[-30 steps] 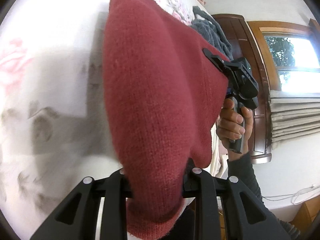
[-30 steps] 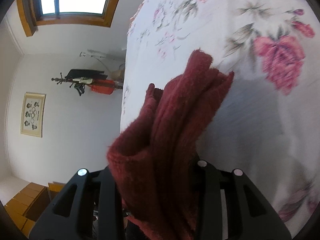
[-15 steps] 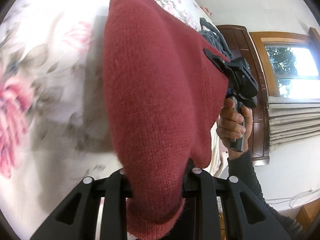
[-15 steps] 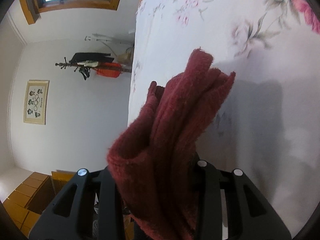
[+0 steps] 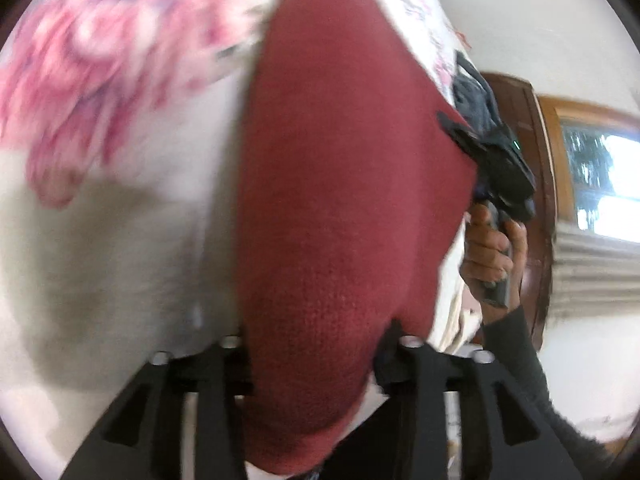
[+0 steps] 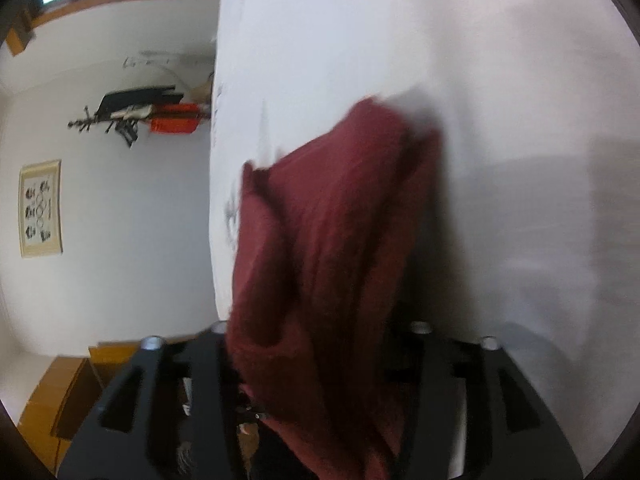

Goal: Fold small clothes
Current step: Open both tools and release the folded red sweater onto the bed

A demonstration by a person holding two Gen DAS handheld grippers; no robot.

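Swung across the floral bed sheet (image 5: pixel 120 216): both grippers, left gripper (image 5: pixel 316 364) and right gripper (image 6: pixel 316 360), clamp the dark-red knitted garment (image 5: pixel 344 208), held taut between them for folding.

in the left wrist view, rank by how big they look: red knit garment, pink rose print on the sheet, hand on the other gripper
1. Dark red knit garment, though nearness to the camera inflates it.
2. Blurred pink rose print on the white floral sheet.
3. Hand holding the right gripper, smallest.

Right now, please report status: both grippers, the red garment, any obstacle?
Left gripper shut on red knit garment. Right gripper shut on it too. Garment stretched above floral bedsheet. No obstacle seen.
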